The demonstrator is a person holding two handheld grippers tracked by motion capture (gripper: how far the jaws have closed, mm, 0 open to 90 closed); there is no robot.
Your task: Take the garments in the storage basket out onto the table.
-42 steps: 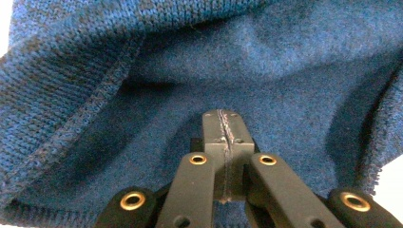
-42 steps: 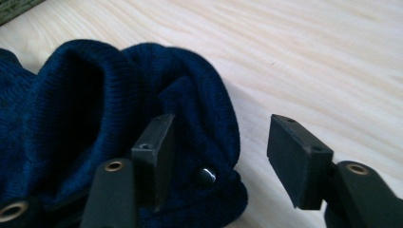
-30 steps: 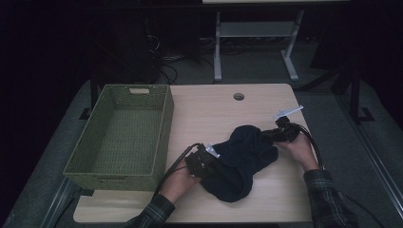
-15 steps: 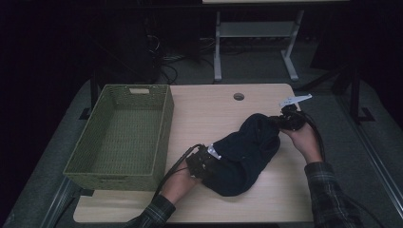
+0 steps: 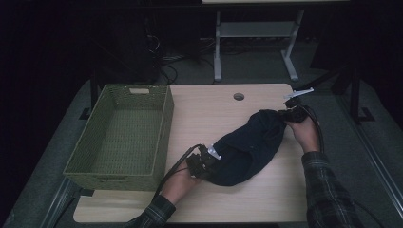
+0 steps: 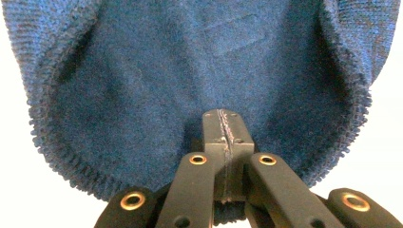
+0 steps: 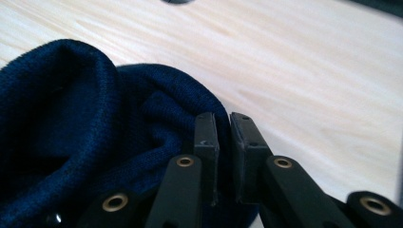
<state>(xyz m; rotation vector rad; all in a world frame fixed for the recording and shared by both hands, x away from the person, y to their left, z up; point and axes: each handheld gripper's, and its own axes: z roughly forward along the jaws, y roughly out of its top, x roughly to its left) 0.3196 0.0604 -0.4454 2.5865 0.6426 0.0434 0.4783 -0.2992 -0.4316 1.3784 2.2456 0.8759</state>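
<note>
High view: a dark blue knitted garment (image 5: 249,145) is seen stretched across the wooden table (image 5: 204,114), pinched at opposite ends by two hand-held grippers. The left gripper (image 5: 209,164) is clamped on the garment's near hem at about seven o'clock, its jaws pressed fully together on the fabric in the left gripper view, where the knit (image 6: 190,85) spreads away from the tips like a fan. The right gripper (image 5: 286,115) is held at about two o'clock; its jaws have just been closing, and in the right gripper view a narrow slit is left between the pads with a fold of the garment (image 7: 157,123) bunched at them, so a light pinch is judged rather than a firm bite. The cloth appears to be drawn out between the two ends so it can be straightened or lifted as one piece, probably toward the green woven basket (image 5: 164,123) standing empty at nine o'clock. The garment's long axis runs diagonally, from seven o'clock up to two o'clock.
</note>
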